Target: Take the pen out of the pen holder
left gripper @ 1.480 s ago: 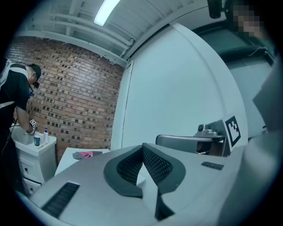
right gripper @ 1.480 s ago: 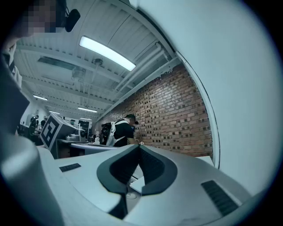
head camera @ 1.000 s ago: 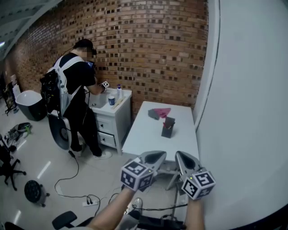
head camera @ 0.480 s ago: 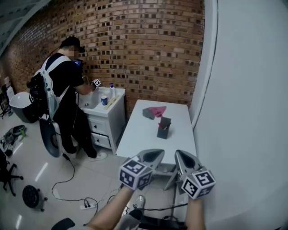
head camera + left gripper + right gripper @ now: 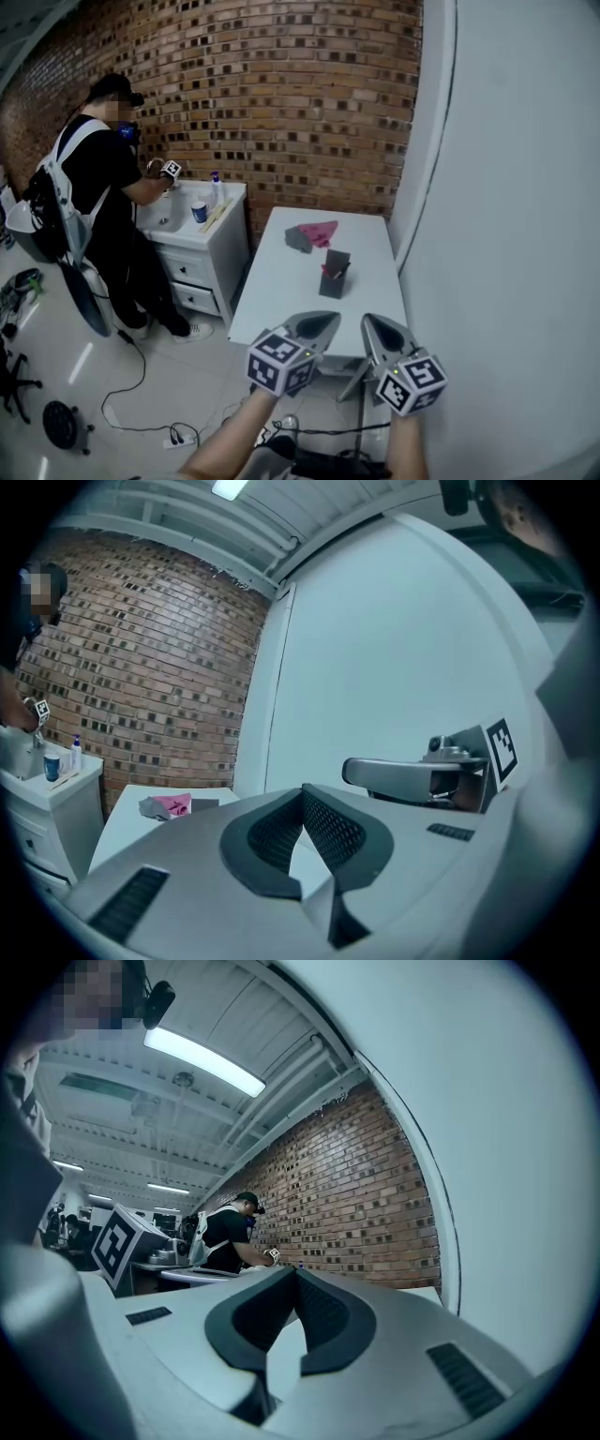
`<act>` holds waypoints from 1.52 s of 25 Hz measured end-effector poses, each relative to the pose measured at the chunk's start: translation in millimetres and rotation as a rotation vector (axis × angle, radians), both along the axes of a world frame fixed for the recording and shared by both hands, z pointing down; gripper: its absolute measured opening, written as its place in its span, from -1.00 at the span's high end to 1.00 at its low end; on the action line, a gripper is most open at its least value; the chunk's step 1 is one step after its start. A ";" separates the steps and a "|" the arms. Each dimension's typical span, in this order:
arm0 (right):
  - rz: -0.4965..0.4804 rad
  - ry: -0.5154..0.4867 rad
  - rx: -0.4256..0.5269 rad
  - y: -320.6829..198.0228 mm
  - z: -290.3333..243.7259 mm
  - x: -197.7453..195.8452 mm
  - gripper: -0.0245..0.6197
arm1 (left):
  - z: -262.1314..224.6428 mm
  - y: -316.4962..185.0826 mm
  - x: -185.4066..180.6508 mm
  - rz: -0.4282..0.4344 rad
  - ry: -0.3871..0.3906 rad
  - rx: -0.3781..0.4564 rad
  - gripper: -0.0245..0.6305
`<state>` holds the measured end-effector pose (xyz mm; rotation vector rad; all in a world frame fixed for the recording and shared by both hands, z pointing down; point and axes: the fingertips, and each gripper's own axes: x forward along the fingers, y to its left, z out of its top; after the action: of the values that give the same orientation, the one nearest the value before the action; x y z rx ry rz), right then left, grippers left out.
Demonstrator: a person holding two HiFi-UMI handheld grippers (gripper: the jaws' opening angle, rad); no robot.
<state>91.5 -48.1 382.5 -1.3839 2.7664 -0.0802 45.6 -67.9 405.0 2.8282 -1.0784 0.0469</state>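
A dark, square pen holder (image 5: 332, 274) stands on the white table (image 5: 281, 295), toward its right side, with a pen (image 5: 329, 273) poking out of its top. Both grippers are held side by side short of the table's near edge, apart from the holder. My left gripper (image 5: 330, 320) is shut and holds nothing; its pads meet at the tip (image 5: 302, 790). My right gripper (image 5: 369, 321) also looks shut and empty, its jaws touching at the tip (image 5: 295, 1270). The right gripper view does not show the holder.
A pink cloth (image 5: 318, 232) and a grey object (image 5: 298, 240) lie at the table's far end. A white wall (image 5: 506, 234) runs along the right. A person (image 5: 98, 197) works at a white cabinet (image 5: 192, 253) to the left. Cables (image 5: 141, 394) lie on the floor.
Both grippers have moved forward toward the table, which now sits closer and lower in the head view. The person and cabinet have slid left in the picture. The jaws stayed as they were.
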 end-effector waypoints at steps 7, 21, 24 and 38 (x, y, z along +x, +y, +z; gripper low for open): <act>0.001 0.012 -0.015 -53.3 7.5 -5.6 0.92 | 9.1 -55.0 -6.6 0.004 0.015 -0.022 0.93; 0.036 0.016 -0.052 -152.2 11.1 -17.6 0.92 | 13.8 -159.9 -26.9 0.028 0.002 -0.062 0.93; 0.060 0.010 -0.064 -170.2 8.1 -22.1 0.92 | 16.3 -178.5 -32.1 0.035 0.002 -0.073 0.93; 0.056 0.008 -0.065 -214.8 8.2 -41.3 0.92 | 21.9 -219.5 -46.4 0.045 0.005 -0.092 0.93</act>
<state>50.2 -263.0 390.7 -1.4783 2.7527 -0.1648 -0.8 -287.4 426.9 2.7689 -0.9851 0.0907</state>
